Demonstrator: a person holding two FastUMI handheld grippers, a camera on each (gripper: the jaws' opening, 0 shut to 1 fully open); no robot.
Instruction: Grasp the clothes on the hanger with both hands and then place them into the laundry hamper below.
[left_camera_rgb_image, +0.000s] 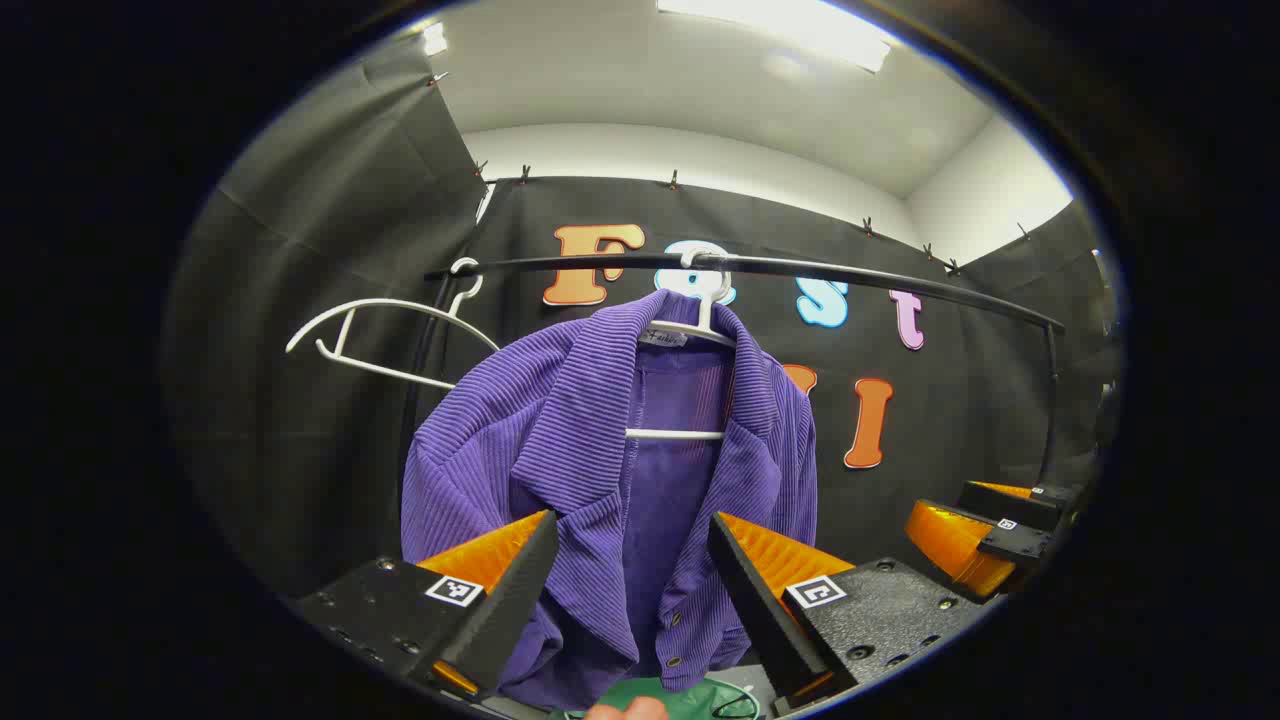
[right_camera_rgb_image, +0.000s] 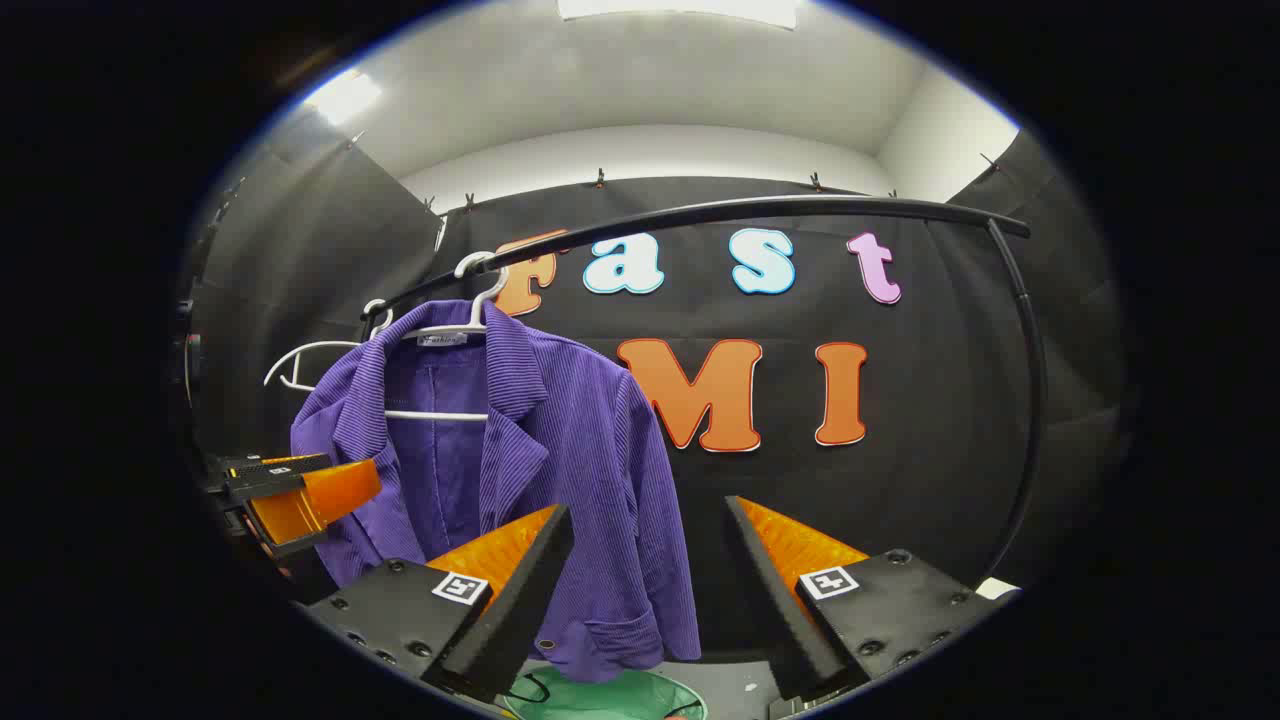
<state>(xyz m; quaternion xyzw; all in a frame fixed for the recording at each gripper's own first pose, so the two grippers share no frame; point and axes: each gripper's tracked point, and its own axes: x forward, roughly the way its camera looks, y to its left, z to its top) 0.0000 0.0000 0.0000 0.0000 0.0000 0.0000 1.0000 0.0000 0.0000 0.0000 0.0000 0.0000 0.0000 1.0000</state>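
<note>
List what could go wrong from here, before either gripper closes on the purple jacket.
1. The jacket hangs on a white hanger hooked over the rail; pulling may drag the hanger off too.
2. Both the left gripper and right gripper are open and short of the fabric, so a grab may catch only a lapel.
3. The green hamper sits low; the jacket could miss it.

The jacket (left_camera_rgb_image: 600, 470) is a vivid purple, ribbed all over in fine corduroy lines, with a smoother purple lining inside. It hangs on a white hanger (left_camera_rgb_image: 690, 330); beside it is a second white hanger (left_camera_rgb_image: 385, 335), both on a black rail (left_camera_rgb_image: 850, 275). Under the jacket sits the green hamper (right_camera_rgb_image: 605, 697).
</note>
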